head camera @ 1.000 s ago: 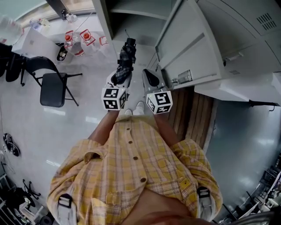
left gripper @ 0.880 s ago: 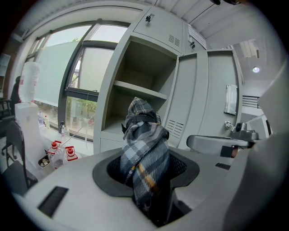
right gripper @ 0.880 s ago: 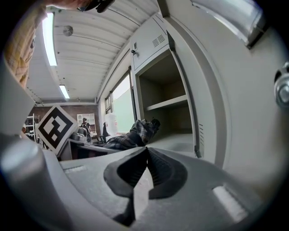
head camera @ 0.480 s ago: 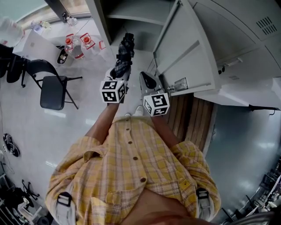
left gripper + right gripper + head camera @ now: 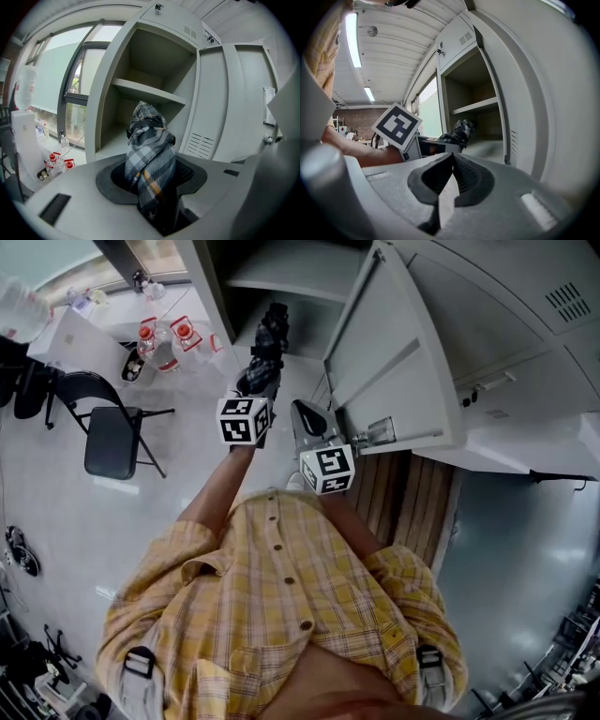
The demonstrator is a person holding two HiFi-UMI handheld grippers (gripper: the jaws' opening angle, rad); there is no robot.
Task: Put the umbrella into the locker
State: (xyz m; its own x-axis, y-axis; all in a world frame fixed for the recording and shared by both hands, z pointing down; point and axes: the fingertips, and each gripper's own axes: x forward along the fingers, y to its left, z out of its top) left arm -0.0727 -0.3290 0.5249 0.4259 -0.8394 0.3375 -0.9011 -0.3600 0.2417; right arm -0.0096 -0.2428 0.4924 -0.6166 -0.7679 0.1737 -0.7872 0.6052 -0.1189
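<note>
A folded grey plaid umbrella (image 5: 266, 351) sticks out forward from my left gripper (image 5: 257, 382), which is shut on it. In the left gripper view the umbrella (image 5: 151, 157) rises from between the jaws, its tip in front of the open locker (image 5: 140, 70), just below the shelf (image 5: 147, 92). The locker door (image 5: 394, 352) stands swung open to the right. My right gripper (image 5: 313, 418) hovers beside that door, shut with nothing between its jaws (image 5: 449, 176). The right gripper view shows the umbrella (image 5: 459, 131) and the left gripper's marker cube (image 5: 397, 125) at its left.
A black folding chair (image 5: 112, 432) stands on the floor at left. Behind it are a white table (image 5: 70, 334) and red-capped bottles (image 5: 164, 338). Wooden slats (image 5: 412, 493) lie below the door. More closed lockers (image 5: 525, 343) fill the right.
My left gripper has carried the umbrella forward, closer to the locker opening. The right gripper has hardly shifted.
</note>
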